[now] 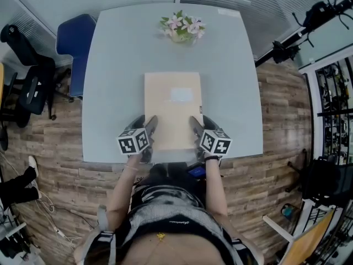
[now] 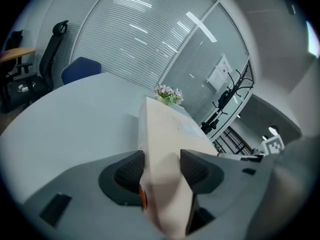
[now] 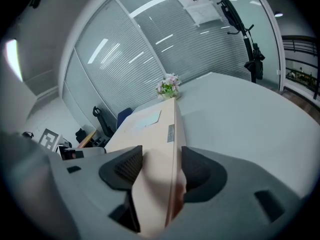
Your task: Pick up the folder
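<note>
A thick beige folder (image 1: 172,109) with a pale label lies lengthwise on the grey table (image 1: 110,81), its near end close to the front edge. My left gripper (image 1: 144,128) holds its near left corner and my right gripper (image 1: 199,128) holds its near right corner. In the left gripper view the folder (image 2: 167,134) fills the gap of the left gripper (image 2: 162,170), touching both pads. In the right gripper view the folder (image 3: 155,129) likewise sits tight between the pads of the right gripper (image 3: 161,168). Whether the near end is off the table I cannot tell.
A small pot of flowers (image 1: 182,27) stands at the table's far edge, just beyond the folder. A blue chair (image 1: 74,43) is at the far left corner, a black office chair (image 1: 27,76) further left. Camera stands (image 1: 309,21) are at the right.
</note>
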Tool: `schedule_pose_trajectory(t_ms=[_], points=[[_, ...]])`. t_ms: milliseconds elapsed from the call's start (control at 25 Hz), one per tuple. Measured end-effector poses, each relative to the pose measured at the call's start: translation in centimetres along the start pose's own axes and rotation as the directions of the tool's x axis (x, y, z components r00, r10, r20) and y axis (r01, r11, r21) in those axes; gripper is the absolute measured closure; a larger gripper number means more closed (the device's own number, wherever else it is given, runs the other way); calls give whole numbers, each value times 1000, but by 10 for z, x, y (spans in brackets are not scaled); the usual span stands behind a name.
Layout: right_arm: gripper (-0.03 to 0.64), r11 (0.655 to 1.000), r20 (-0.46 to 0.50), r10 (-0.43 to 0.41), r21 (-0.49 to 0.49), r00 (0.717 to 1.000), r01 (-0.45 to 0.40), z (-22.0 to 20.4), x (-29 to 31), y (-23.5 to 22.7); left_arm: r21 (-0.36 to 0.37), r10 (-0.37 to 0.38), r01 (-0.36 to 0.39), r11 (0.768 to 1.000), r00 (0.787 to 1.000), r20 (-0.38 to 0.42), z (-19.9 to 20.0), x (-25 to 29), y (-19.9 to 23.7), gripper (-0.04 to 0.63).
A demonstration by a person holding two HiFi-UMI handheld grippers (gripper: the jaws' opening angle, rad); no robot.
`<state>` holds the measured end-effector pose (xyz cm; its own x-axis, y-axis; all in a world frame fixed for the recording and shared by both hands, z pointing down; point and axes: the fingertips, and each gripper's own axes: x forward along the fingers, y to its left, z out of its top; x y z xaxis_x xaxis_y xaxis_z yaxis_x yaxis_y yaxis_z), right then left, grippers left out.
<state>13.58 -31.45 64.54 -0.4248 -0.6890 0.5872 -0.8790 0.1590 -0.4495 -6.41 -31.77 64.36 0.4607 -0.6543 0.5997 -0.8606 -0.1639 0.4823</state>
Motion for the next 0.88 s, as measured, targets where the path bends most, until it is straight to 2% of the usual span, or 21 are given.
schedule_pose_trajectory(t_ms=[240,440,880], points=[[374,999,133,-22,-38,991,27,37,-43,30,99,-27,15,995,993,119,47,-40,-32,368],[376,997,243,-19,-69,970,36,72,-79,57,168,-78,41,985,973,219,85,-75,-60,370],[377,985,428,32,-168,903,45,132,-150,111,272,-160,43,961,890,427,145,-152,-110,371]])
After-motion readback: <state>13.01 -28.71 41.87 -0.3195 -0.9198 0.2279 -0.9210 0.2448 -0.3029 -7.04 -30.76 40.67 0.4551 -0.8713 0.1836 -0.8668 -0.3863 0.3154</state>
